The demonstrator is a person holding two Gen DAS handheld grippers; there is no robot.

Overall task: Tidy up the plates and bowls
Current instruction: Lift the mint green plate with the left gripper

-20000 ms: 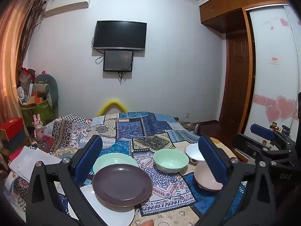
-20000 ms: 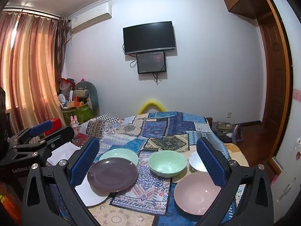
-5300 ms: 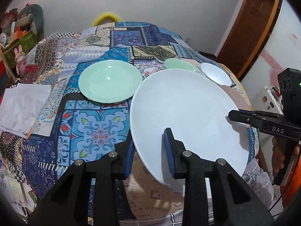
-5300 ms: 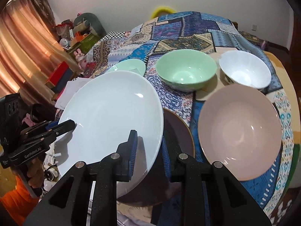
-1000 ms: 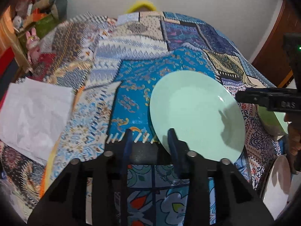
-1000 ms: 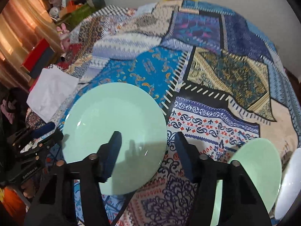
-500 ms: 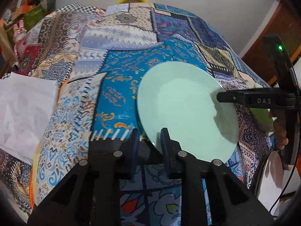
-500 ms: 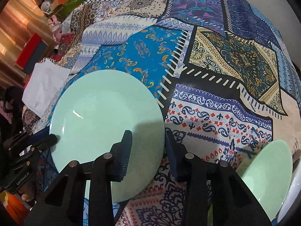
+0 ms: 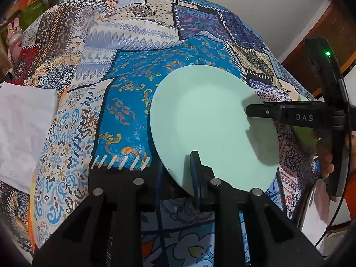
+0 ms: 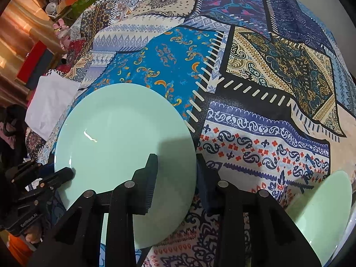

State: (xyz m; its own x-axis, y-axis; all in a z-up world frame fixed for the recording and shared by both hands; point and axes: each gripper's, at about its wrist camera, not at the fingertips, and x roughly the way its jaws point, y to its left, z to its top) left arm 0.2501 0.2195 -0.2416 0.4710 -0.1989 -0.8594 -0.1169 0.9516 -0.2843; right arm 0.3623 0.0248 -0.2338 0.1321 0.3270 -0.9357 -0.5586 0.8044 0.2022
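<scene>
Left wrist view showed the round mint-green ceramic plate (image 9: 211,129) right of centre in the frame, lying on the patchwork-patterned cloth (image 9: 124,102) that covered the counter. At the lower middle, the left gripper (image 9: 176,173) had its blue-padded black fingers (image 9: 194,171) drawn close together on either side of the plate's near rim, one above and one under it, pinching the edge. At the right edge of the frame the right gripper (image 9: 258,111) reached in, its black tip lying over the plate's far right rim. A white sheet of paper (image 9: 22,129) lay at the left edge of the frame, and part of a white plate (image 9: 316,213) showed at the lower right.

Right wrist view placed the same plate (image 10: 120,146) at the left centre of the frame. The right gripper (image 10: 176,175) straddled the plate's right rim at the lower middle, one finger over the plate surface and the other off the edge above the cloth (image 10: 267,133); the fingers stood somewhat apart, and whether they actually gripped the rim could not be told. A pale green bowl (image 10: 322,218) sat at the lower right corner, and the left gripper (image 10: 64,173) showed at the lower left, at the plate's left rim
</scene>
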